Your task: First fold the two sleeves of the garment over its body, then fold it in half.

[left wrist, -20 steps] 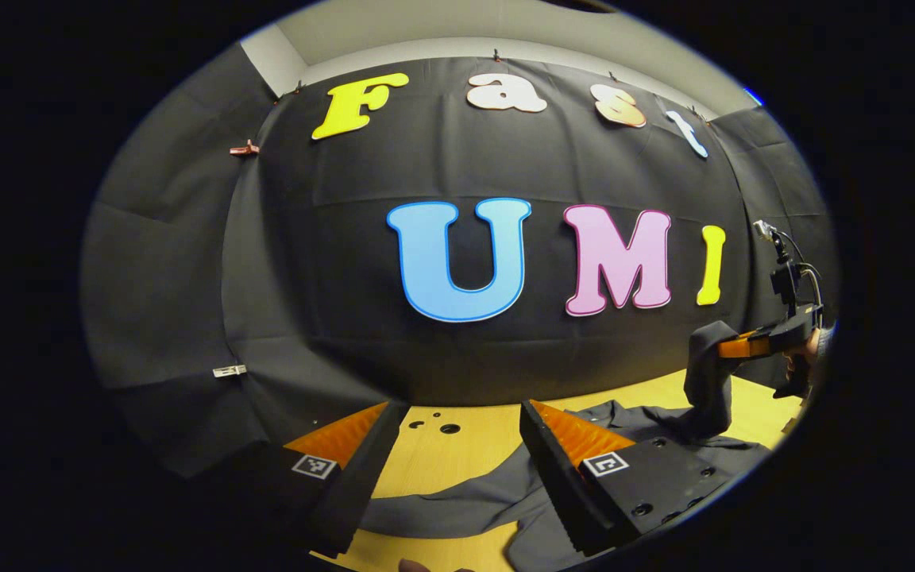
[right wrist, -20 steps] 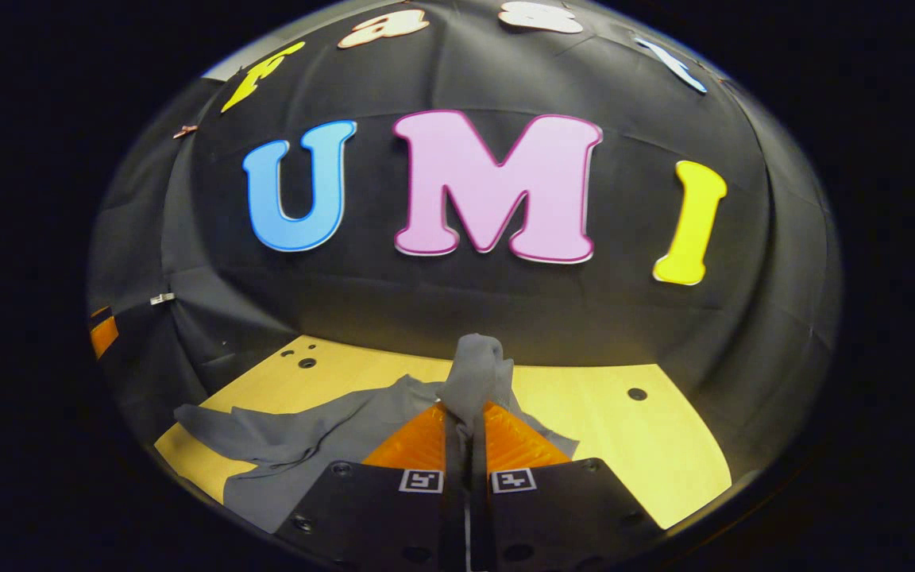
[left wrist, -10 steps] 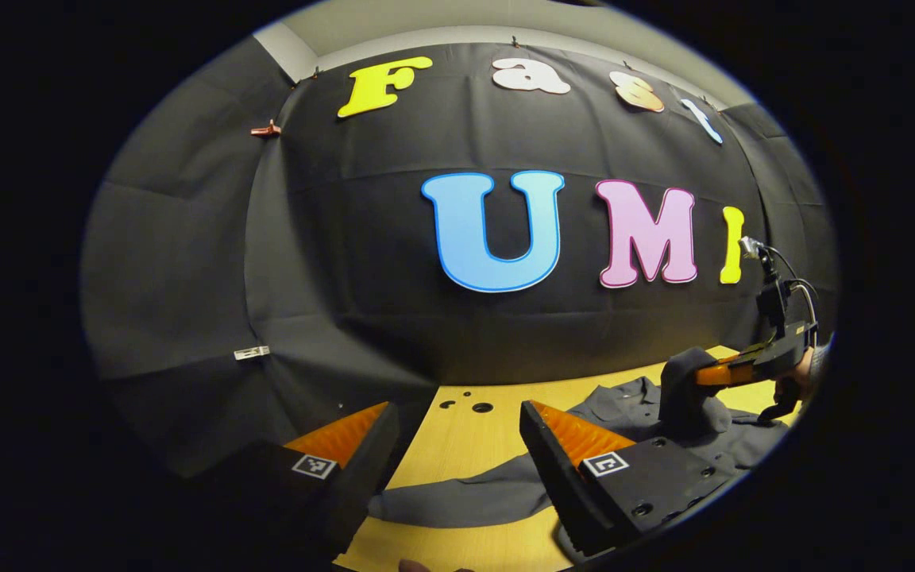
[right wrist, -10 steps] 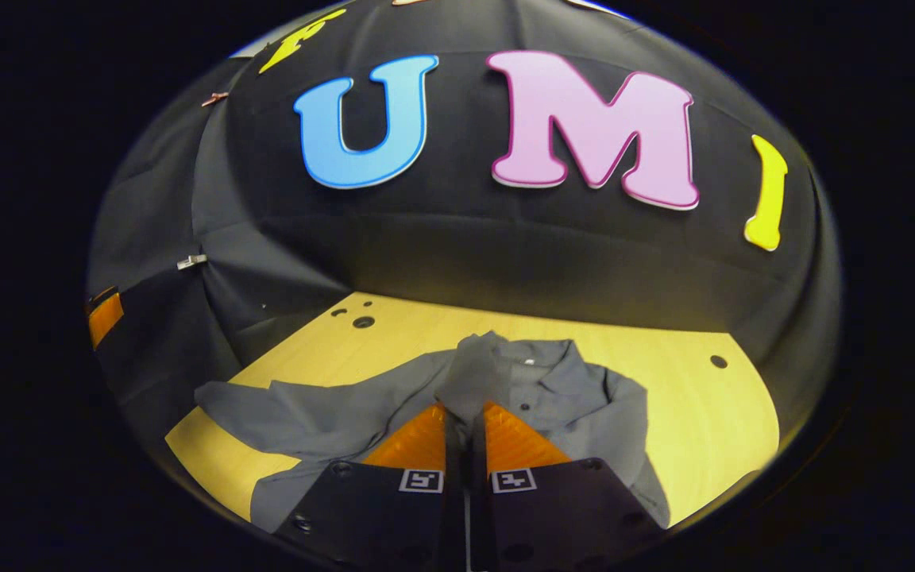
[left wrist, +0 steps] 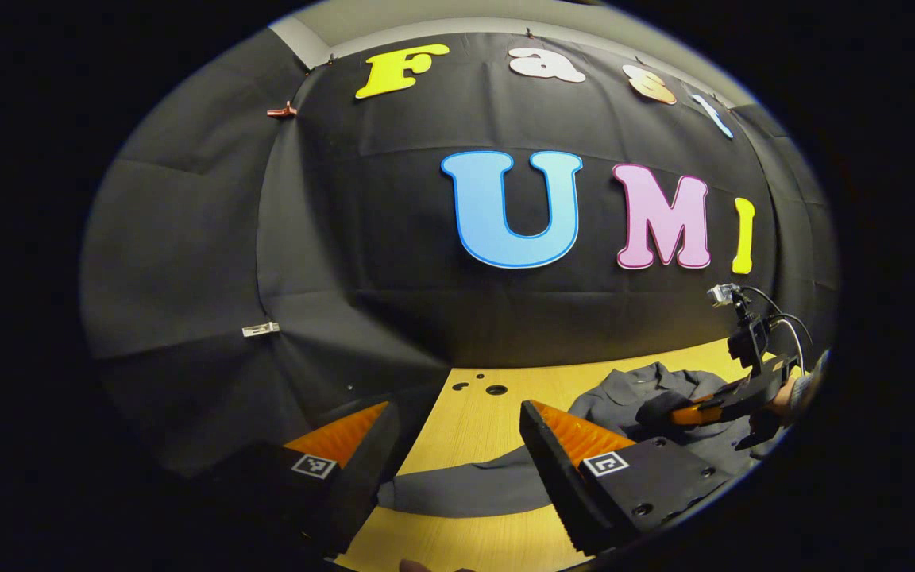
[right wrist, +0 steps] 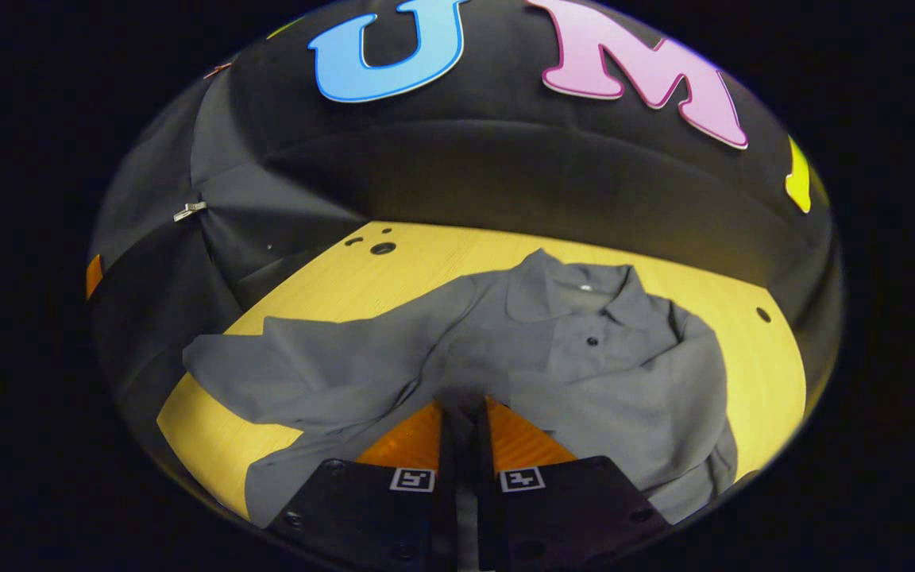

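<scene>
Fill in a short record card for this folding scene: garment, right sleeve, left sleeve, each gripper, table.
garment: grey shirt, collar toward the booth wall, lying on the table
right sleeve: folded over the body, its end pinched in the right gripper
left sleeve: spread out sideways, not yet folded
left gripper: open, above the table near the spread sleeve
table: light wood, with small holes

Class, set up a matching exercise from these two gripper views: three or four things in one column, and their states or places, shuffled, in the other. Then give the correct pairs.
Things:
1. left gripper
2. right gripper
3. left sleeve
4. collar

States:
A. shut on grey cloth
B. spread out sideways on the table
C. open, holding nothing
D. at the shirt's far end, by the booth wall

Pairs: 1-C, 2-A, 3-B, 4-D
</scene>
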{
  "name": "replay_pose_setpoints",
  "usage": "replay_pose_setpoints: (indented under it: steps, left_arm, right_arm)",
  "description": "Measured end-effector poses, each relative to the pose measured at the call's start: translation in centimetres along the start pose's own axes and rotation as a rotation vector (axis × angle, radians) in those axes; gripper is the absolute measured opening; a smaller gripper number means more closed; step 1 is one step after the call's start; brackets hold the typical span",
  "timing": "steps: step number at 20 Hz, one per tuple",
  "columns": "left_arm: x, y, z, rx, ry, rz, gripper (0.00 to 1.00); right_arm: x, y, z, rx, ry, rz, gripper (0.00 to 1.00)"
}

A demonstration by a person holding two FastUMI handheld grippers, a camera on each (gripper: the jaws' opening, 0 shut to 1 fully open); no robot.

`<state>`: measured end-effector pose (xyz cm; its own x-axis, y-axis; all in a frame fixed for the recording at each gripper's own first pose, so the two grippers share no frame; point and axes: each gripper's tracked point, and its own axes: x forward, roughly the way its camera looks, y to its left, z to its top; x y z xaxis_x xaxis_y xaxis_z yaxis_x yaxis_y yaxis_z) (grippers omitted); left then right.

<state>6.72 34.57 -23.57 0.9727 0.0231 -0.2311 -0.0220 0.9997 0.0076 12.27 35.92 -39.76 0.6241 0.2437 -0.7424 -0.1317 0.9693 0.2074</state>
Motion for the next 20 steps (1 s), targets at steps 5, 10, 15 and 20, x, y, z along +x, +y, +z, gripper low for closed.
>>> replay_pose_setpoints:
  steps: [5, 10, 15, 20]
  left_arm:
    - [0.9, 1.6, -2.6, -0.021, 0.038, 0.050, 0.96]
    - [2.4, 2.8, -5.8, 0.002, 0.085, 0.072, 0.97]
    - [3.9, 3.6, -9.0, -0.023, 0.142, 0.080, 0.97]
    - [6.2, 4.7, -13.7, -0.057, 0.235, 0.118, 0.97]
  right_arm:
    - [0.2, 3.1, -1.6, 0.019, 0.037, 0.087, 0.15]
    - [-0.9, 6.9, -1.9, 0.044, 0.045, 0.197, 0.37]
    - [-3.5, 6.9, -1.0, 0.056, -0.001, 0.221, 0.79]
    - [-6.7, 3.6, -0.9, 0.055, -0.036, 0.167, 0.89]
